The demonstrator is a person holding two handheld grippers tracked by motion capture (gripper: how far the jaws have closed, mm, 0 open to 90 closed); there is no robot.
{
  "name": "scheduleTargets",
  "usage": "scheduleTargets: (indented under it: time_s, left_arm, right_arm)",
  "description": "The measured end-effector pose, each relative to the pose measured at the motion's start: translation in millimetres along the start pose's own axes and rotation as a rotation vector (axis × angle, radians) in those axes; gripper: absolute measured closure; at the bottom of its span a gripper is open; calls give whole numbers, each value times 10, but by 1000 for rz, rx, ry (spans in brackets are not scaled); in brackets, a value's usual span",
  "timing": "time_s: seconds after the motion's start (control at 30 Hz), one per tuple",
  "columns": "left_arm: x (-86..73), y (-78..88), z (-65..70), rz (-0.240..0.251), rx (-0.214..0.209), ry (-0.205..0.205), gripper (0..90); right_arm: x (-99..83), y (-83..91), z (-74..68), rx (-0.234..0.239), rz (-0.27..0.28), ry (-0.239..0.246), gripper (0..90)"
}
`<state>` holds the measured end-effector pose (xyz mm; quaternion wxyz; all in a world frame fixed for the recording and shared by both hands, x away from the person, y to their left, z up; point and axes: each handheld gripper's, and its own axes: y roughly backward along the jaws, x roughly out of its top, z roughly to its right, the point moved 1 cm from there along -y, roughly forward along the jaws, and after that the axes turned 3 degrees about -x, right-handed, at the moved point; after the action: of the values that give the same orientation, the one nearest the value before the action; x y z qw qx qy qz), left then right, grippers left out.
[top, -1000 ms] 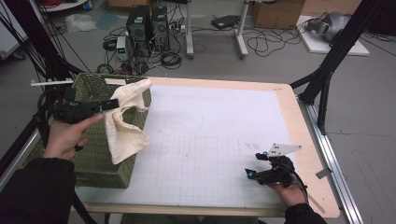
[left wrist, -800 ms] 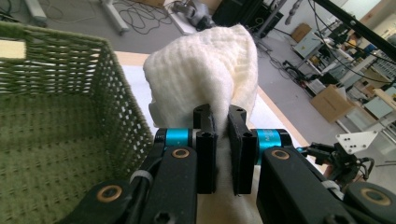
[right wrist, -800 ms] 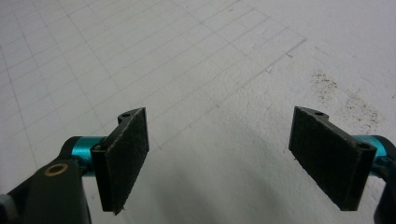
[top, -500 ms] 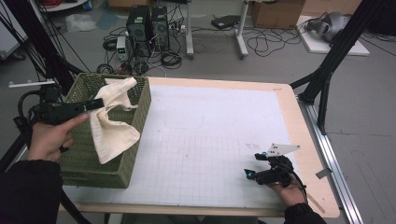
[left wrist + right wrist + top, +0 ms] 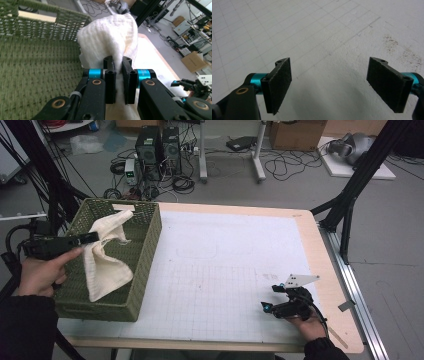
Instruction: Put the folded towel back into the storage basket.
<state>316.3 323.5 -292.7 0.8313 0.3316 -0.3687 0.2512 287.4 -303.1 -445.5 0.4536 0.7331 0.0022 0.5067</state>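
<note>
The left gripper (image 5: 92,238) had carried the cream cloth (image 5: 103,265) leftward, so it hung inside the green basket (image 5: 145,257), its jaws pinched tight on the fabric. The right gripper (image 5: 268,307) rested on the white mat (image 5: 210,270), its jaws spread wide and empty.

The left hand-held gripper (image 5: 118,75) pinches a white cloth (image 5: 110,40) above the green woven basket (image 5: 37,62).
</note>
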Motion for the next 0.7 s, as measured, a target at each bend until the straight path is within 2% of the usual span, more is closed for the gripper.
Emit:
scheduleTargets:
  time_s: [0.3, 0.6, 0.7]
  left_arm:
    - [-166, -62, -125, -46, 43, 23, 830]
    - [-230, -200, -235, -71, 80, 30, 830]
    - [-247, -237, -281, -88, 110, 25, 829]
  right_arm:
    - [1, -3, 0, 2, 2, 3, 194]
    - [-4, 12, -1, 0, 3, 4, 194]
    - [-4, 13, -2, -1, 5, 5, 194]
